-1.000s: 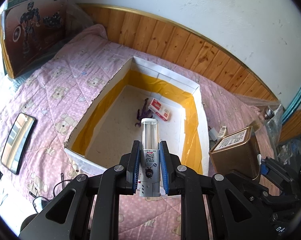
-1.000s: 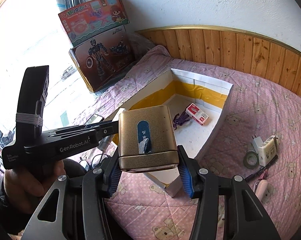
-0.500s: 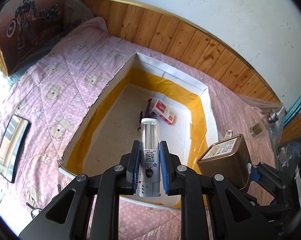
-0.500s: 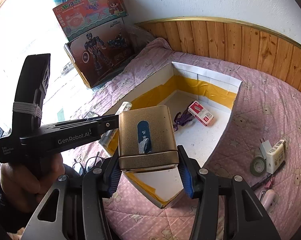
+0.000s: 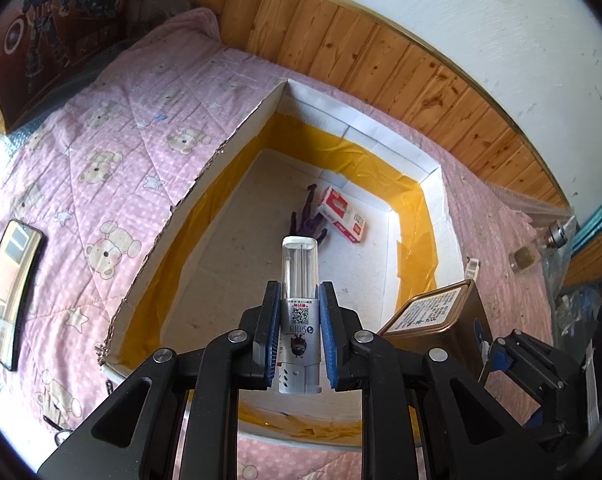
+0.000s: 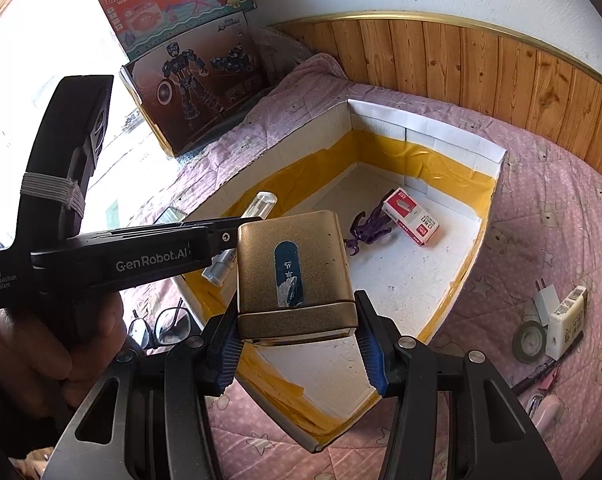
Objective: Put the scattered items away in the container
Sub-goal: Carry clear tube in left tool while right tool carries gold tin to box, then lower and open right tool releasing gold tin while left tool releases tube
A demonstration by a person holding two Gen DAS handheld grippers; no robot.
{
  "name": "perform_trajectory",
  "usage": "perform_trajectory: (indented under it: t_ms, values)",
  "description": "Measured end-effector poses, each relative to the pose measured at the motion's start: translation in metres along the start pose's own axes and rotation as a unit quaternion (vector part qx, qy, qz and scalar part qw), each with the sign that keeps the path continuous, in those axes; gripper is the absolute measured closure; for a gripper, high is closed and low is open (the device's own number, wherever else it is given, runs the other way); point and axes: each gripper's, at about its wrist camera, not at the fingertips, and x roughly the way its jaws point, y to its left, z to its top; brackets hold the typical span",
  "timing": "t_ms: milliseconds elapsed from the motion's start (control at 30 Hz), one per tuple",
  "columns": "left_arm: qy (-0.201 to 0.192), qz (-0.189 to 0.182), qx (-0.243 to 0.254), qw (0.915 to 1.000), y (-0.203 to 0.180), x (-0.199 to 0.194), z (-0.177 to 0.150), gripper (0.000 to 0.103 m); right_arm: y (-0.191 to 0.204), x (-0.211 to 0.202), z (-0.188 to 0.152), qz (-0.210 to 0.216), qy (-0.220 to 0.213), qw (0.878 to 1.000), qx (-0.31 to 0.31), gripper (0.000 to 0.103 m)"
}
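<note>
Holding both loads over the box [image 5: 431,216], we risk dropping badly: left claw [image 5: 299,336] pinches a tube [image 5: 299,280], right claw [image 6: 297,344] clamps a tin [image 6: 293,272] (heavier, probably) that could crush the carton [image 6: 411,216] ahead.

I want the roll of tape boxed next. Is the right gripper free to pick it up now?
Probably not yet: the right gripper is shut on the gold tin. The roll of tape lies uncovered on the quilt.

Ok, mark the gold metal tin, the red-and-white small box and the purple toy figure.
Gold metal tin [image 6: 297,276]: right wrist view, front face.
Red-and-white small box [image 6: 411,216]: right wrist view, top face.
Purple toy figure [image 5: 309,222]: left wrist view, body.
</note>
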Motion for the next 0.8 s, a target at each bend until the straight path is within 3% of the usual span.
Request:
perform_trajectory:
  t_ms: [300, 533, 800]
  values:
    - [0.018, 0.013, -0.004, 0.9997, 0.011, 0.018, 0.001, 0.084, 0.001, 0.025, 0.0, -0.009, 0.034, 0.999, -0.02, 0.051]
    - [0.027, 0.043, 0.031, 0.9982, 0.008, 0.03, -0.003, 0.084, -0.001, 0.043, 0.003, -0.026, 0.066, 0.997, -0.034, 0.051]
    - [0.028, 0.039, 0.011, 0.9988, 0.016, 0.034, -0.002, 0.084, 0.0, 0.054, 0.011, -0.05, 0.081, 0.994, -0.047, 0.051]
